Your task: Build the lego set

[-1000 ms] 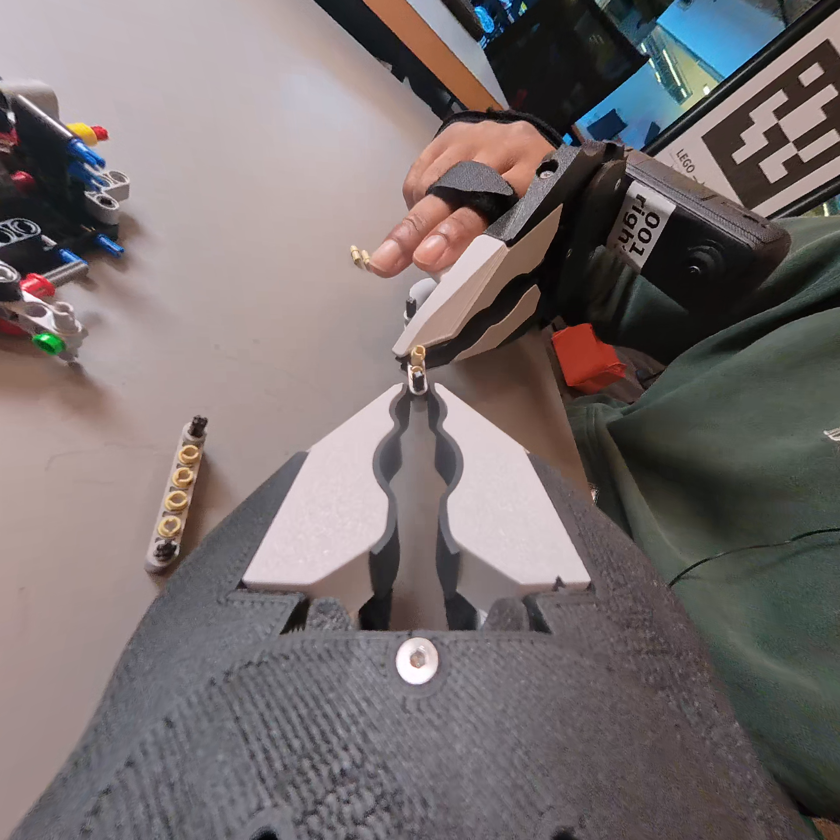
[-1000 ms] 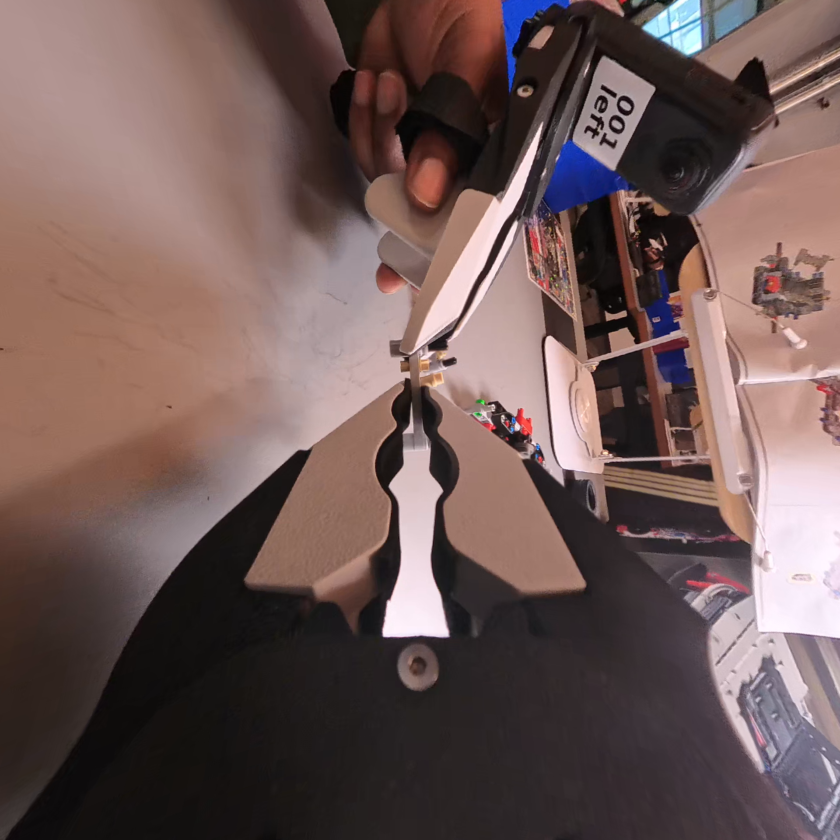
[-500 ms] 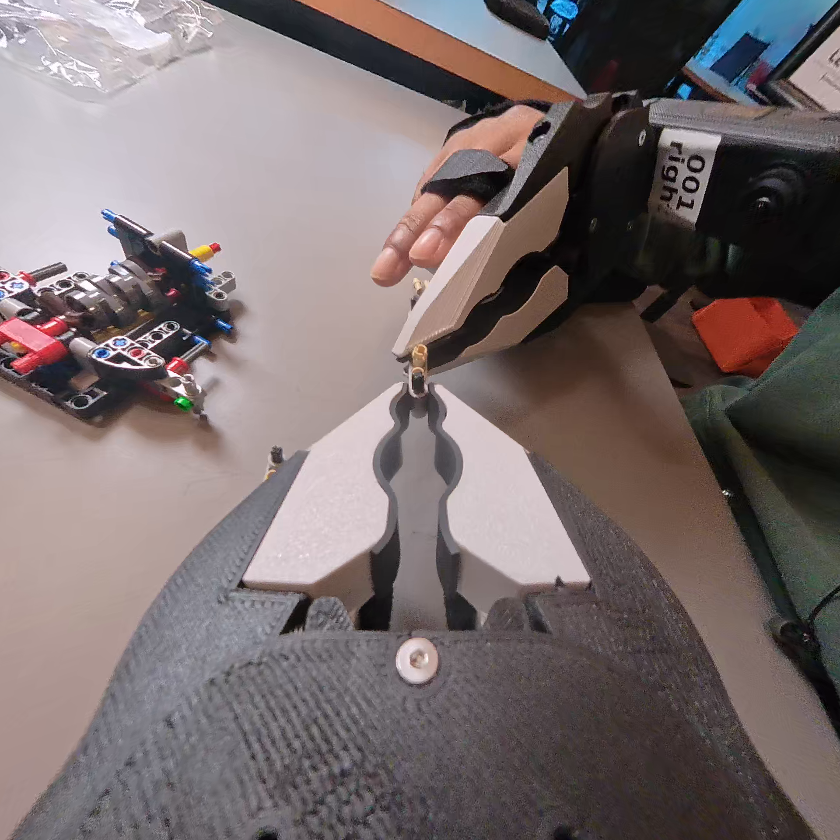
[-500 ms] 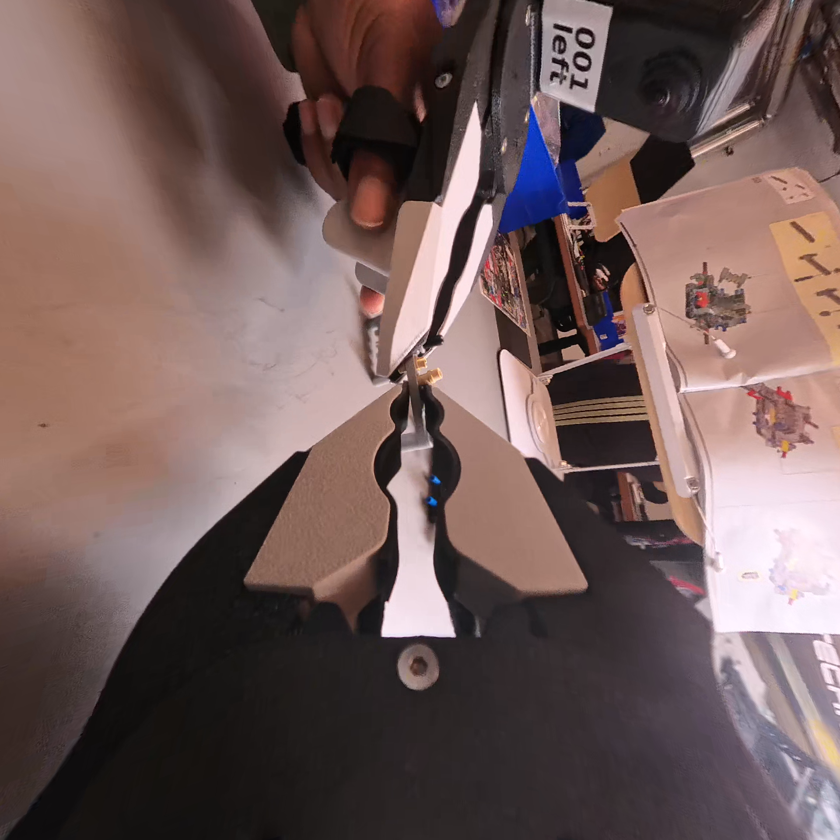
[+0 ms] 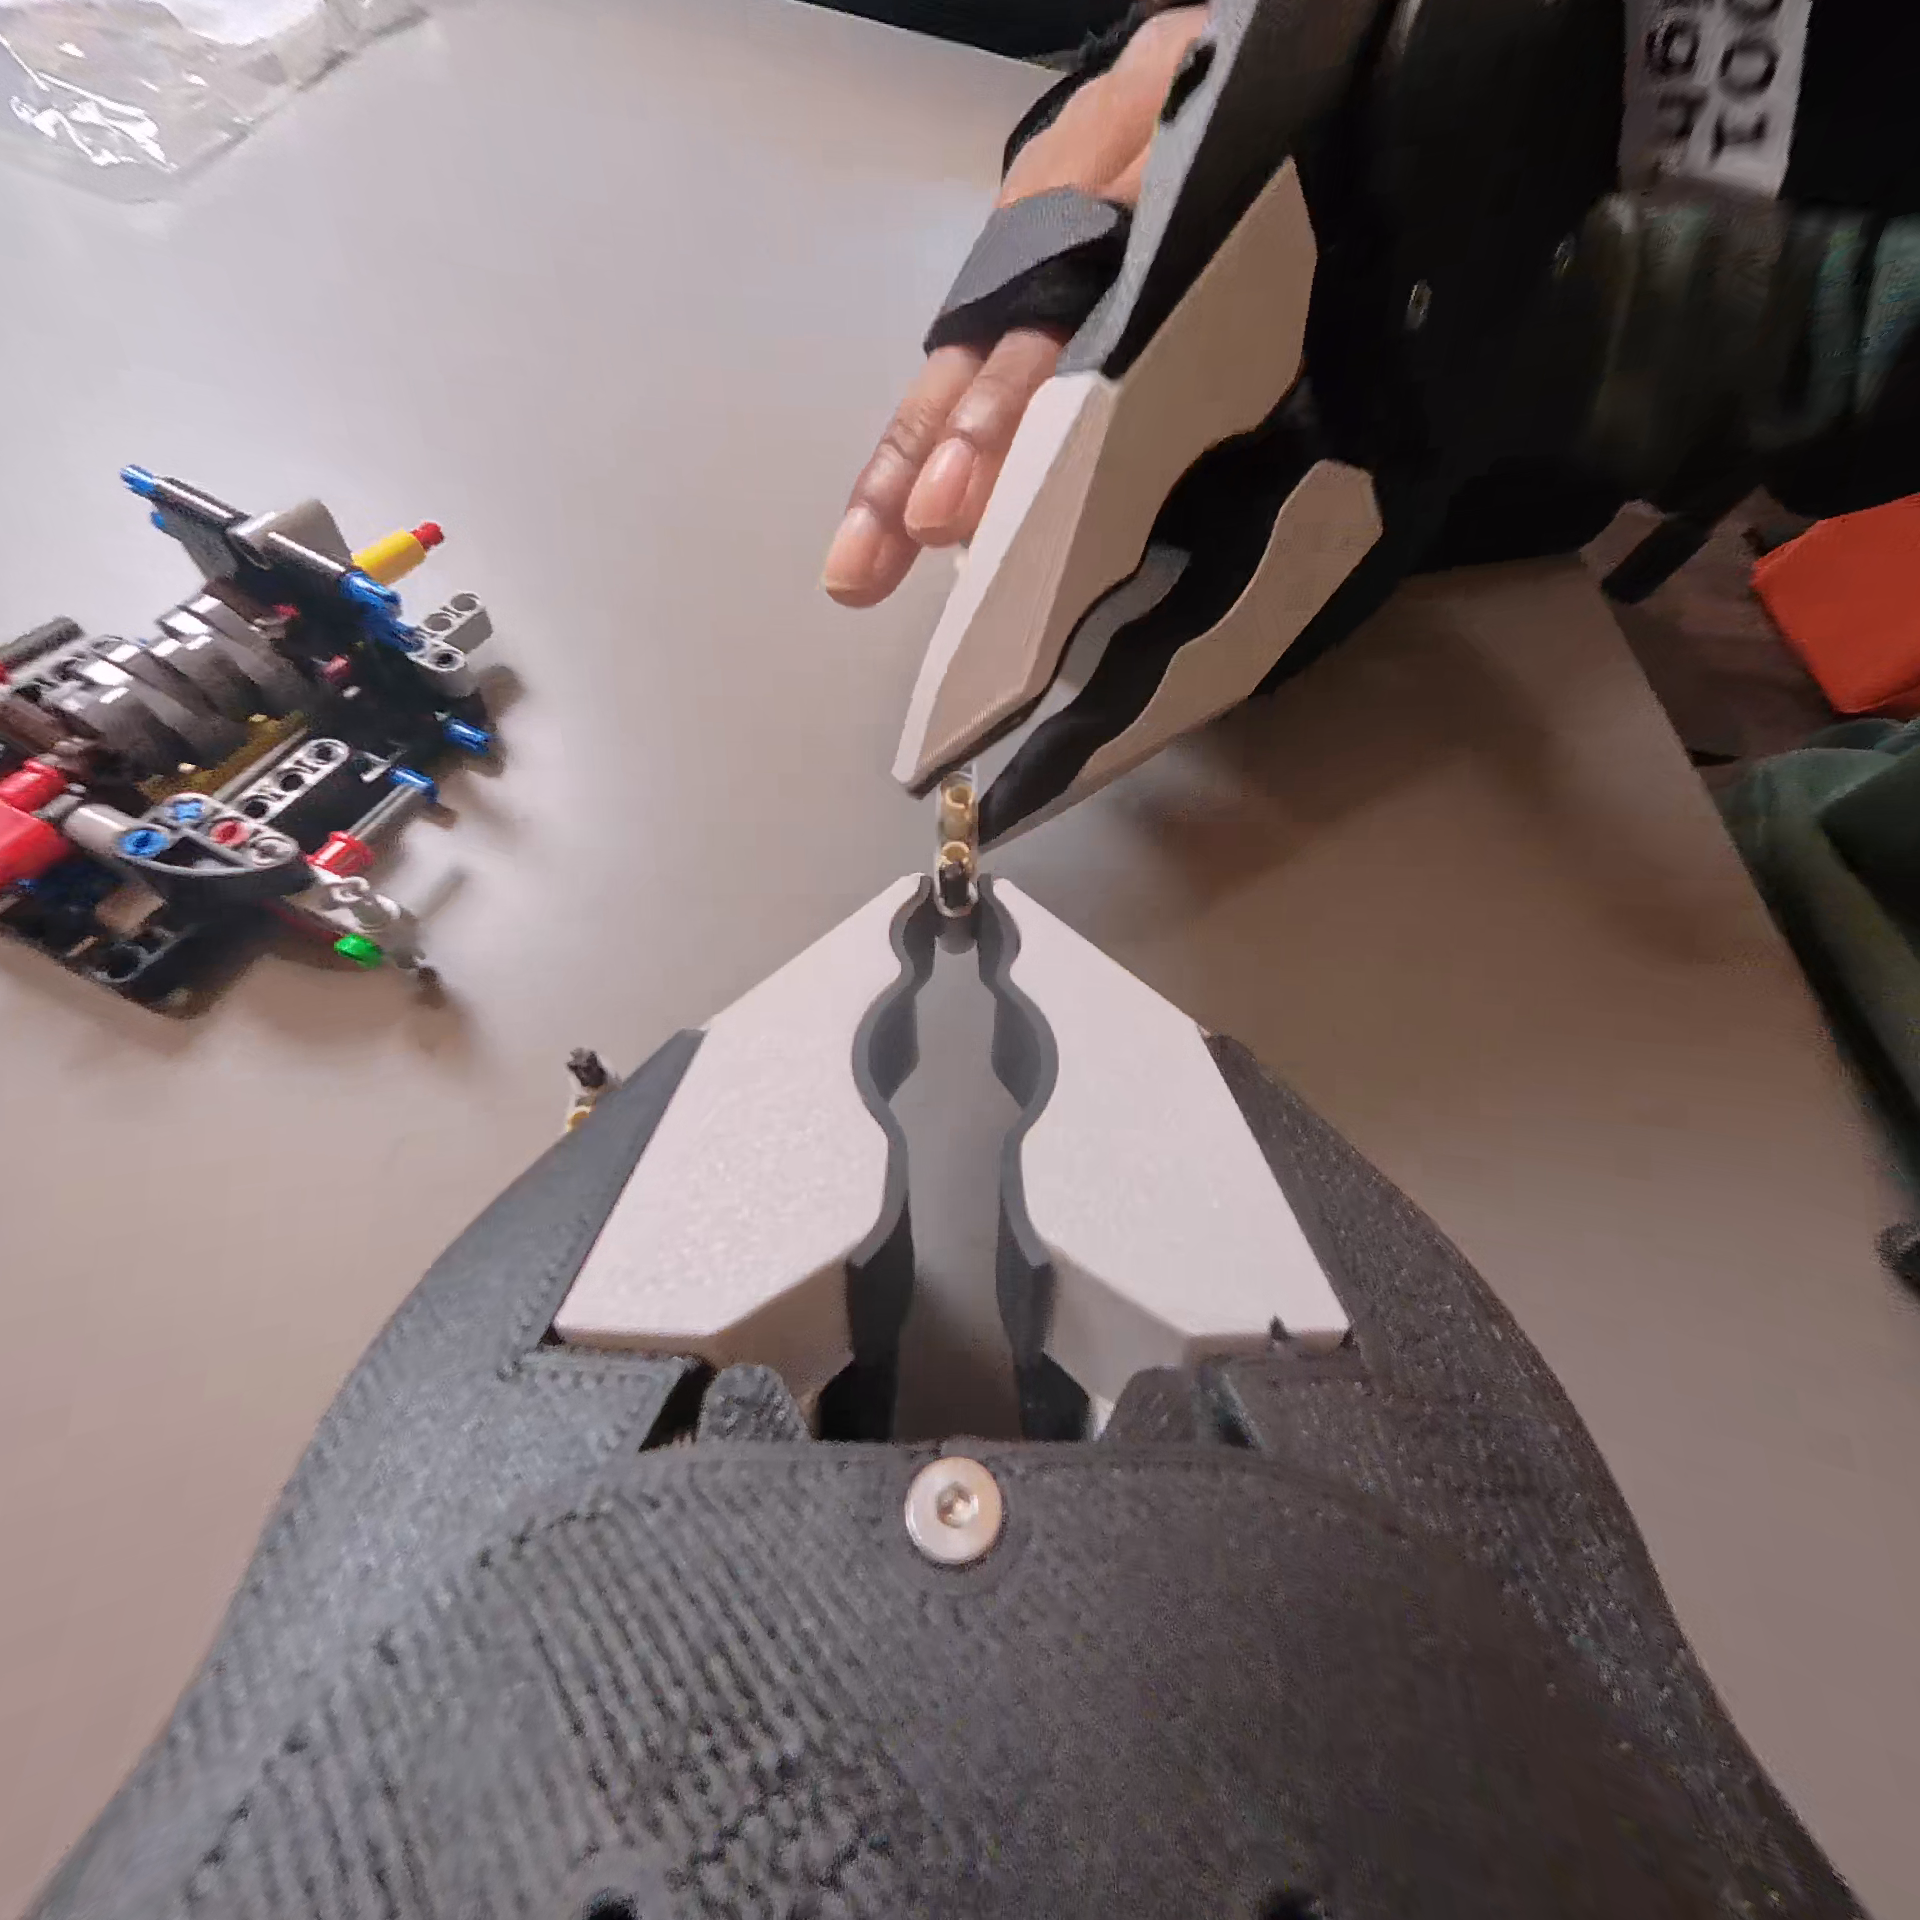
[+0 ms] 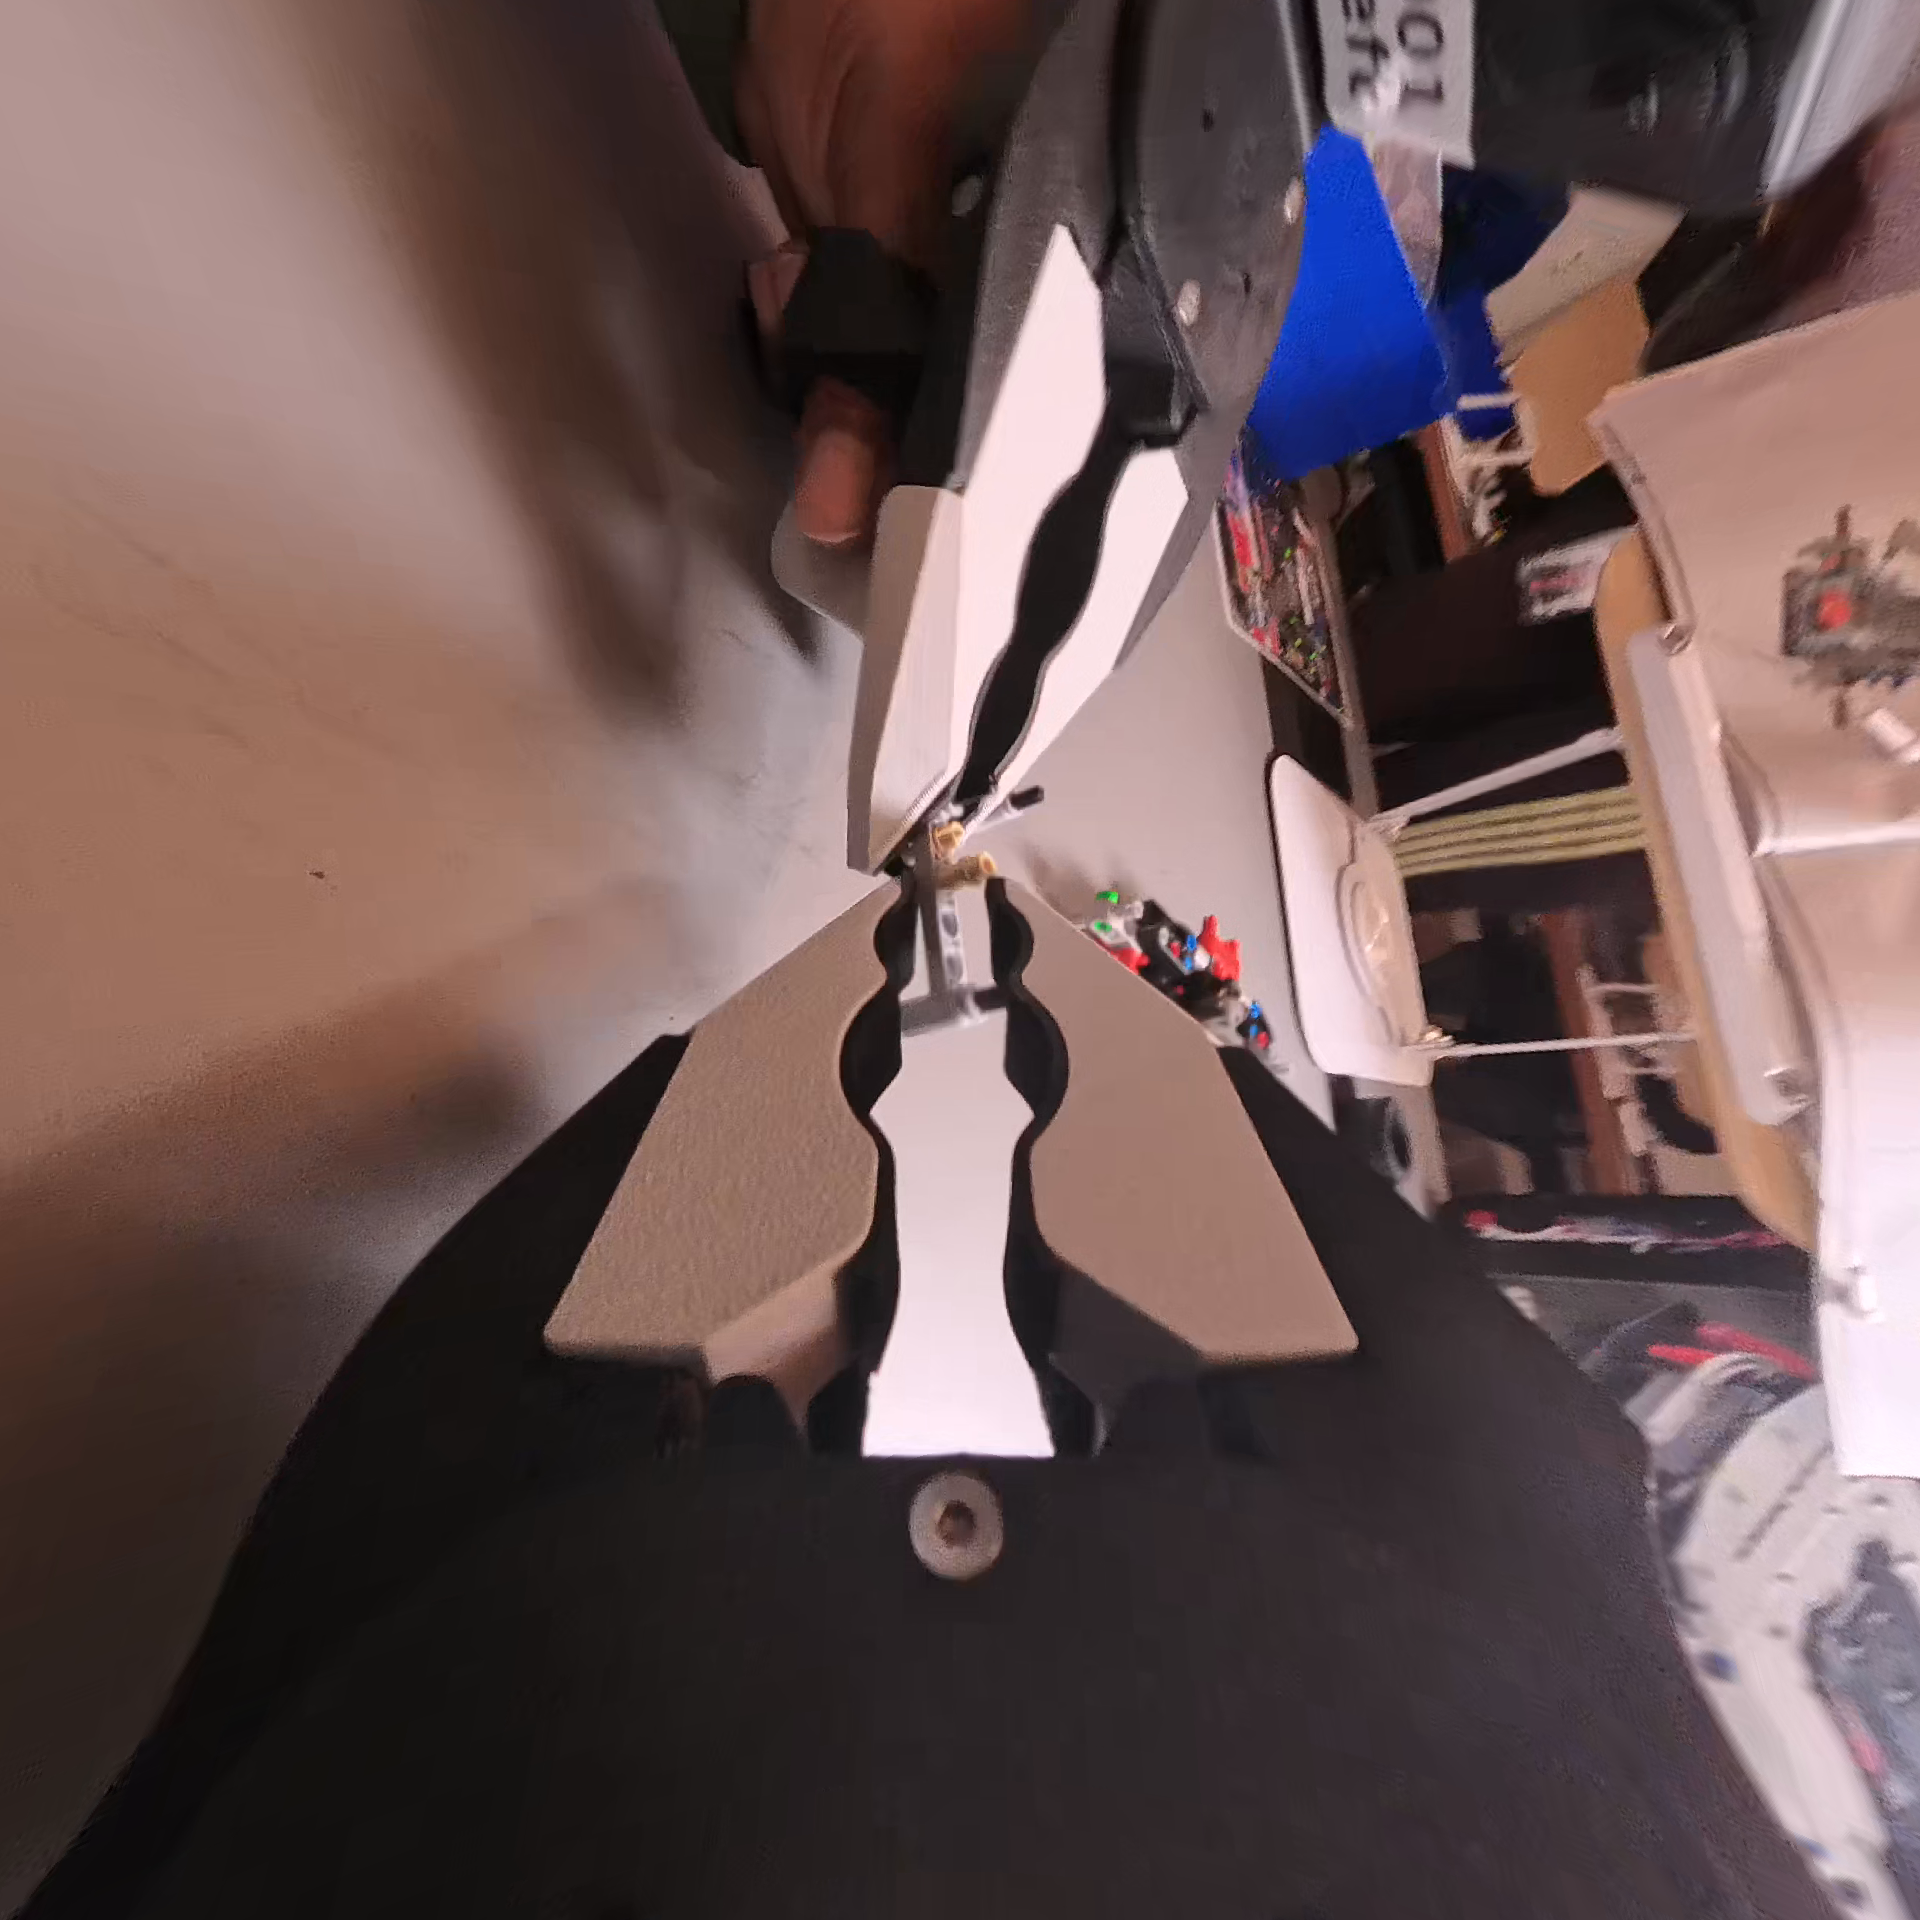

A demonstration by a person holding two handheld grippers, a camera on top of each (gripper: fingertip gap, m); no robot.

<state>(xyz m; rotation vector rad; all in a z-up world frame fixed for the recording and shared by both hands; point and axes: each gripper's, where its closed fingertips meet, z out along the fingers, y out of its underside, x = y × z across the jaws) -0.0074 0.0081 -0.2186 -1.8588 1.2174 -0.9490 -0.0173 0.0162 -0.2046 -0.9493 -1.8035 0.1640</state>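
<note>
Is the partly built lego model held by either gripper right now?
No, the lego model lies on the table, off to the side of both grippers.

White printed sticker (image 5: 1714,94) on right gripper (image 5: 961,805); white printed tag (image 6: 1392,73) on left gripper (image 6: 940,831).

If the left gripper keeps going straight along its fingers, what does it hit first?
Likely the right gripper: its fingertips sit directly ahead of the left gripper, joined by the small grey piece with tan pins. Almost no gap.

Grey table (image 5: 644,312) w/ part-built lego model (image 5: 208,748) at left. Clear plastic bag (image 5: 135,83) far left. Orange item (image 5: 1839,613) on right edge.
</note>
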